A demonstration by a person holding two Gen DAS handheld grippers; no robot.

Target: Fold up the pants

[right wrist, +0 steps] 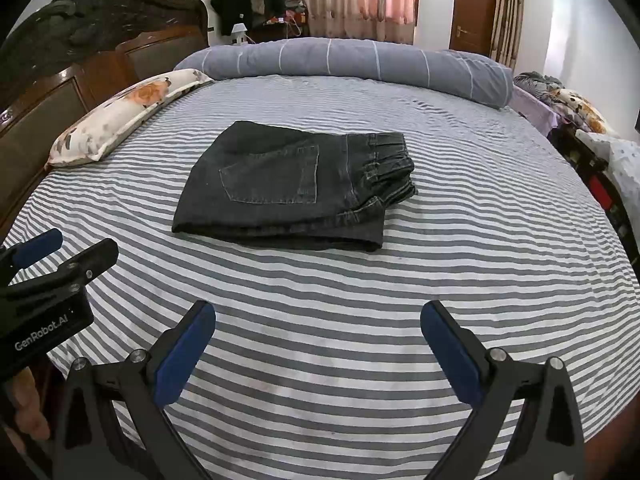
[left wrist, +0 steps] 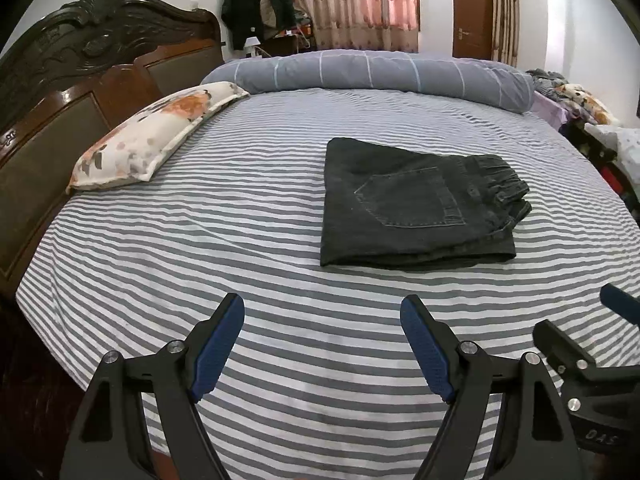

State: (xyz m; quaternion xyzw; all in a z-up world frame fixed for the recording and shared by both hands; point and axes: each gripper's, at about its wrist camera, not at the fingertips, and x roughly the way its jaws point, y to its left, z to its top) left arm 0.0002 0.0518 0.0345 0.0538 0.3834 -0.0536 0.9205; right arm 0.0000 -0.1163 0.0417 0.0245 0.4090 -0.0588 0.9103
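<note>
Hovering over the near edge of a bed, the left gripper (left wrist: 322,322) and the right gripper (right wrist: 318,330) sit side by side, each with its blue-padded jaws spread wide apart and nothing between them. Beyond both lies the striped bedsheet (left wrist: 248,216), grey and white, bare between the grippers and the garment. Further out, near the middle of the bed, the black pants (left wrist: 416,204) rest in a compact folded rectangle, back pocket facing up and the gathered waistband bunched at the right end. At the far left a floral pillow (left wrist: 156,138) leans by the dark wooden headboard (left wrist: 80,80); a rolled blue-grey duvet (left wrist: 380,70) runs along the far side. The fold looks essentially finished. The risk now is any further nudge: a pad catching the loose waistband or the stacked near edge could drag layers askew and undo the fold.
</note>
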